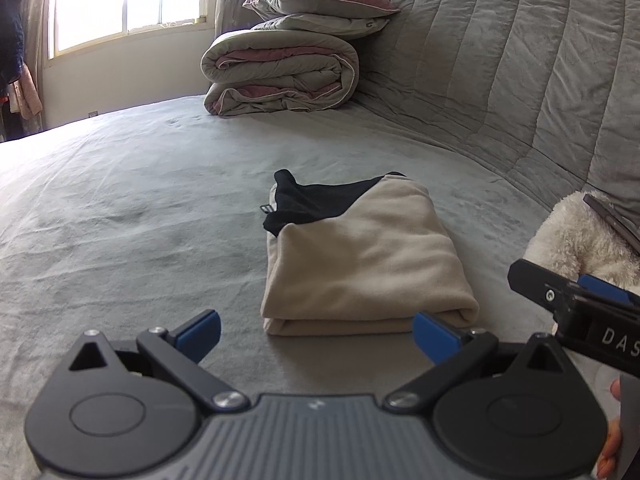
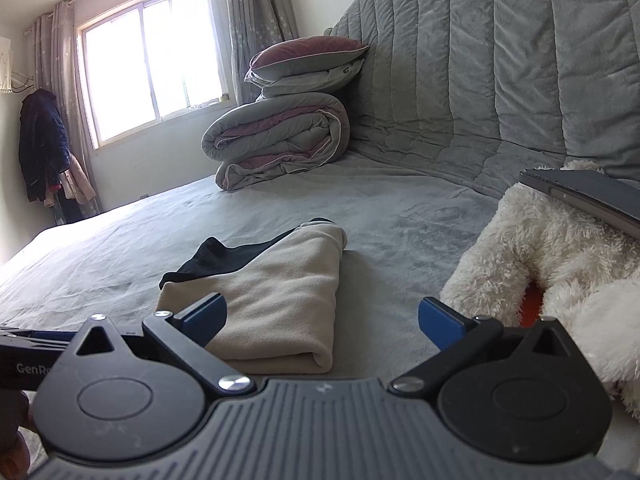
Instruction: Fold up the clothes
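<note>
A beige garment with a black panel point(image 1: 360, 256) lies folded into a compact rectangle on the grey bed point(image 1: 132, 216). My left gripper point(image 1: 316, 336) hovers open just in front of the fold's near edge, nothing between its blue pads. In the right wrist view the same folded garment point(image 2: 280, 292) lies ahead and slightly left. My right gripper point(image 2: 322, 320) is open too, its left pad overlapping the garment's near corner in the image. The right gripper's black body point(image 1: 576, 304) shows at the right edge of the left wrist view.
A fluffy white plush point(image 2: 552, 264) lies at the right with a dark flat device point(image 2: 584, 196) on it. A rolled grey-pink duvet point(image 1: 280, 76) with pillows point(image 1: 320, 4) stands at the back by the quilted headboard point(image 1: 500, 60). Window point(image 2: 152, 60) and hanging coat point(image 2: 40, 144) at left.
</note>
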Available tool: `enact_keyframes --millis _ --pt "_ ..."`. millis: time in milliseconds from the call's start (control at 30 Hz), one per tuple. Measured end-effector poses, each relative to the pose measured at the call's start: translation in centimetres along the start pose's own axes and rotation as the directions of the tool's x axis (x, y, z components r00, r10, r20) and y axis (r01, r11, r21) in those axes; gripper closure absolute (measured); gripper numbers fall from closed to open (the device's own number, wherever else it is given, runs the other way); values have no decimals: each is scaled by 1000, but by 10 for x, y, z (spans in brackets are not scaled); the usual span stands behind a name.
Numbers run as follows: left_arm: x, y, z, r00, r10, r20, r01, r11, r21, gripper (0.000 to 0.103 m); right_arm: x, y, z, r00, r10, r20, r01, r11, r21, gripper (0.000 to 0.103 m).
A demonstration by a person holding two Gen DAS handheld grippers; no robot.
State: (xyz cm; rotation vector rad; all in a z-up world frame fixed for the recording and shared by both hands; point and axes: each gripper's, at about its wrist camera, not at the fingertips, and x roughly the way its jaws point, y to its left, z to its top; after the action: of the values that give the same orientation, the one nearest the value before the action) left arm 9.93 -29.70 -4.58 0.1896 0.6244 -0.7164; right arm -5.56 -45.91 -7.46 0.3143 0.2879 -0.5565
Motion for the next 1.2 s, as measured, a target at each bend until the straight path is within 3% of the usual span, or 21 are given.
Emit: enact_keyframes --millis 1200 --pt "6 1 -3 999 -39 -14 39 999 -1 0 -4 -2 3 999 -27 41 27 1000 -9 0"
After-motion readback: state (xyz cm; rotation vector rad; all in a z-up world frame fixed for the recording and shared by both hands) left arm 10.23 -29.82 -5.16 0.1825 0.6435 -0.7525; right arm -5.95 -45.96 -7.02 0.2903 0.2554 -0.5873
